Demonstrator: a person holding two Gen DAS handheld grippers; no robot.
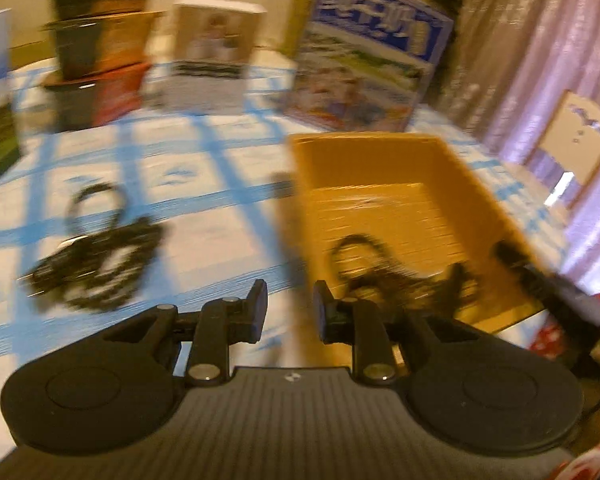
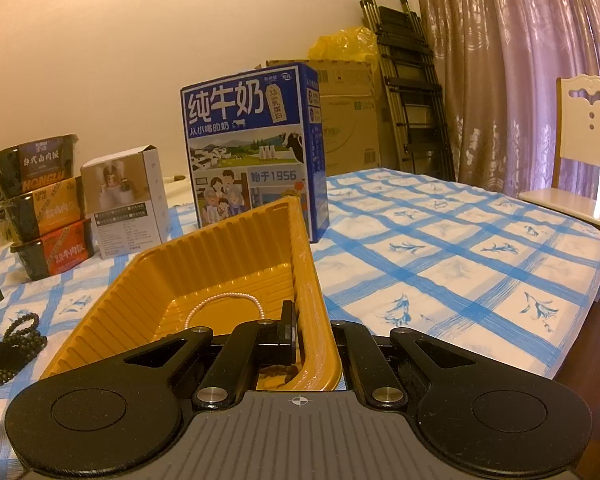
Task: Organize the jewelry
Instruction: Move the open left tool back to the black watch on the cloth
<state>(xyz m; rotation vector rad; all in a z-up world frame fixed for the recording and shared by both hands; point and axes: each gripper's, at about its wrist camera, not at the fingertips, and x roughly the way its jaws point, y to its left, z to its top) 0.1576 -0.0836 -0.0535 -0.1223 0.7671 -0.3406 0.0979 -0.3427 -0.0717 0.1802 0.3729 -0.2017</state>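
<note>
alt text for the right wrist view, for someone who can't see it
The right gripper clamps the near wall of a ribbed orange plastic tray holding a pink bead necklace. Dark bead strands lie left on the blue-checked tablecloth, a blue milk carton behind.

The blue milk carton point(image 2: 256, 148) reads "纯牛奶", "从小喝的奶" and "始于1956". The top bowl point(image 2: 36, 164) of the stacked meal bowls shows "台式卤肉饭" and "HONGLU". Left wrist view: lettering too blurred.
</note>
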